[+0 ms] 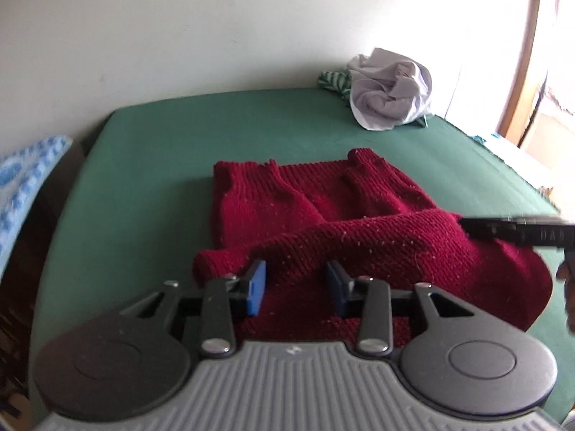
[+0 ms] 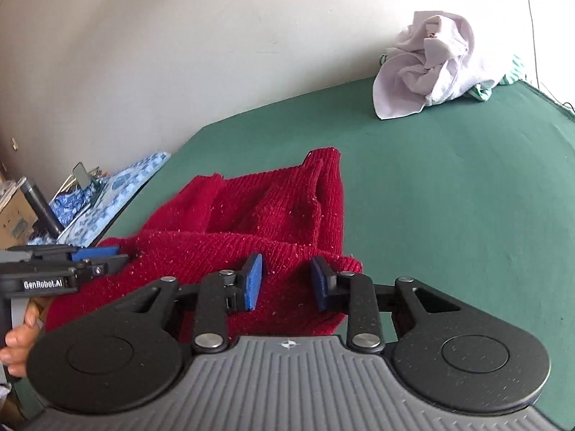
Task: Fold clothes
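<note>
A dark red knitted sweater [image 1: 323,208] lies partly folded on the green bed sheet [image 1: 151,151], its near part doubled back into a thick fold. It also shows in the right wrist view [image 2: 266,215]. My left gripper [image 1: 295,287] is open, its blue pads on either side of the near fold's edge, not clamped. My right gripper [image 2: 285,282] is open the same way at the fold's right end. Each gripper shows in the other's view: the right one [image 1: 517,231] at the right edge, the left one [image 2: 90,256] at the left edge.
A crumpled pile of white cloth [image 1: 390,91] over a green-striped garment [image 1: 332,80] sits at the far right of the bed by the wall, also in the right wrist view [image 2: 427,72]. A blue patterned cloth [image 2: 115,190] and clutter lie left of the bed.
</note>
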